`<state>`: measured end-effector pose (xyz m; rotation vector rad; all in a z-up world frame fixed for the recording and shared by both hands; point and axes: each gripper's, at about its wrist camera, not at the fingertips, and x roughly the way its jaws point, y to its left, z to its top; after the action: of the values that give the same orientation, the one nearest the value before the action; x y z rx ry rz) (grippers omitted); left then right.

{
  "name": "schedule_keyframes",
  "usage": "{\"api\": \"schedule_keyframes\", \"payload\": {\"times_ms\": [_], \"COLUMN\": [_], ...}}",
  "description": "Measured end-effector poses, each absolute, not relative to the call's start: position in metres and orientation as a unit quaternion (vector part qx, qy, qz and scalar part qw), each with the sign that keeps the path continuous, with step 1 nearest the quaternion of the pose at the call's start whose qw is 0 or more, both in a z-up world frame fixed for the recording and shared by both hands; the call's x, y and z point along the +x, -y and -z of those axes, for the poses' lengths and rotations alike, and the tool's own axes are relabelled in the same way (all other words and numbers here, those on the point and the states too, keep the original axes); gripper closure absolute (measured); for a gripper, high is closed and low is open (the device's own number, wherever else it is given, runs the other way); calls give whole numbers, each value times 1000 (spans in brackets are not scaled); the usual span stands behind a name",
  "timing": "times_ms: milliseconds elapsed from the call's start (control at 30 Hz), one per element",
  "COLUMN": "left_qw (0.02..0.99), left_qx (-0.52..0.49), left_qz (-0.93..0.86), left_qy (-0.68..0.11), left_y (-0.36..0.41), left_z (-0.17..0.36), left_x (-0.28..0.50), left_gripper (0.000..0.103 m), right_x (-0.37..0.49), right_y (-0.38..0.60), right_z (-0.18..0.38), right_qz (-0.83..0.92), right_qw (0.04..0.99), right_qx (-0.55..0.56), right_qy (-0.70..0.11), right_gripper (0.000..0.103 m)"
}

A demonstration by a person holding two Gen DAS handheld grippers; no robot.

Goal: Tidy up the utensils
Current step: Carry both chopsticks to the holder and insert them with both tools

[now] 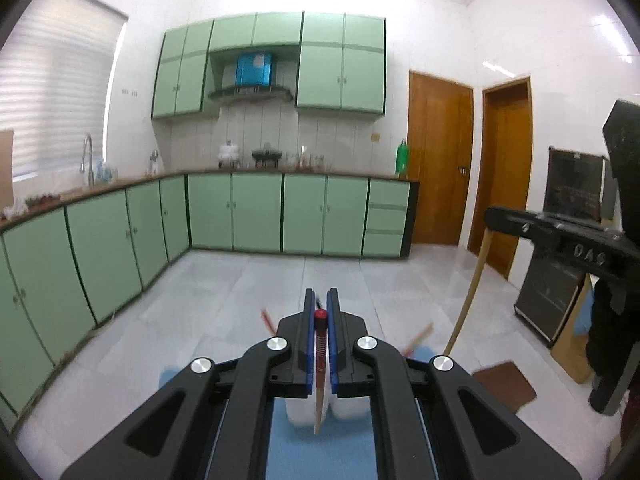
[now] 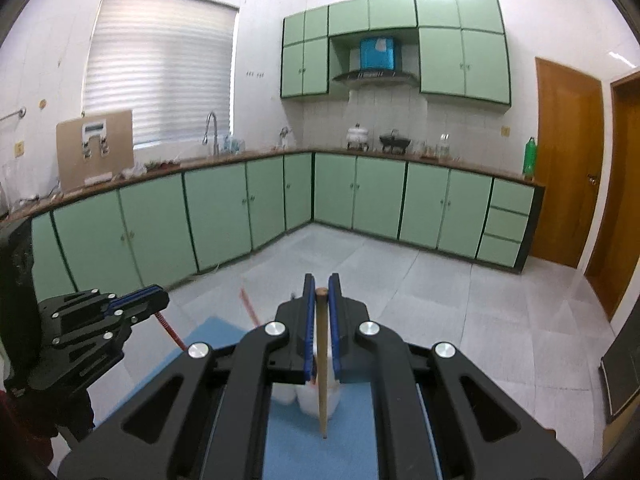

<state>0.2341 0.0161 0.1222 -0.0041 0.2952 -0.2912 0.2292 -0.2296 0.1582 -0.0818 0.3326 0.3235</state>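
My left gripper [image 1: 320, 298] is shut on a chopstick with a red patterned top [image 1: 320, 354], which hangs down between the blue pads. Under it a white container [image 1: 304, 412] stands on a blue mat [image 1: 320, 452]. In the right wrist view my right gripper [image 2: 322, 284] is shut on a plain tan wooden chopstick [image 2: 322, 380], held above the white container [image 2: 308, 398] and blue mat [image 2: 216, 334]. Each gripper shows in the other's view: the right gripper [image 1: 494, 216] with its tan stick [image 1: 472, 292], and the left gripper [image 2: 158, 295] with its red stick [image 2: 170, 328]. Blurred red sticks [image 1: 266, 318] show near the container.
Green floor cabinets [image 2: 224, 216] line the left and far walls under a brown counter. Two wooden doors [image 1: 438, 160] stand at the right. A black appliance [image 1: 548, 296] and a brown floor mat [image 1: 506, 384] sit at the right. The floor [image 2: 440, 280] is pale tile.
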Motion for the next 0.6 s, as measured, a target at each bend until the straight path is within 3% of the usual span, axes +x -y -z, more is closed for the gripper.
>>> {"api": "schedule_keyframes", "payload": {"times_ms": [267,600], "left_qw": [983,972], "left_qx": [-1,-3], "left_qz": [151,160], "left_qy": [-102,-174], "left_y": [0,12], "left_z": [-157,-96], "left_x": [281,334], "left_gripper": [98,98], "right_x": [281,337], "right_y": [236,231], "right_z": [-169,-102], "right_qz": [-159,-155], "right_qw": [978,968], "right_qx": [-12,7], "right_qy": [-136,-199], "right_gripper": [97,97]}}
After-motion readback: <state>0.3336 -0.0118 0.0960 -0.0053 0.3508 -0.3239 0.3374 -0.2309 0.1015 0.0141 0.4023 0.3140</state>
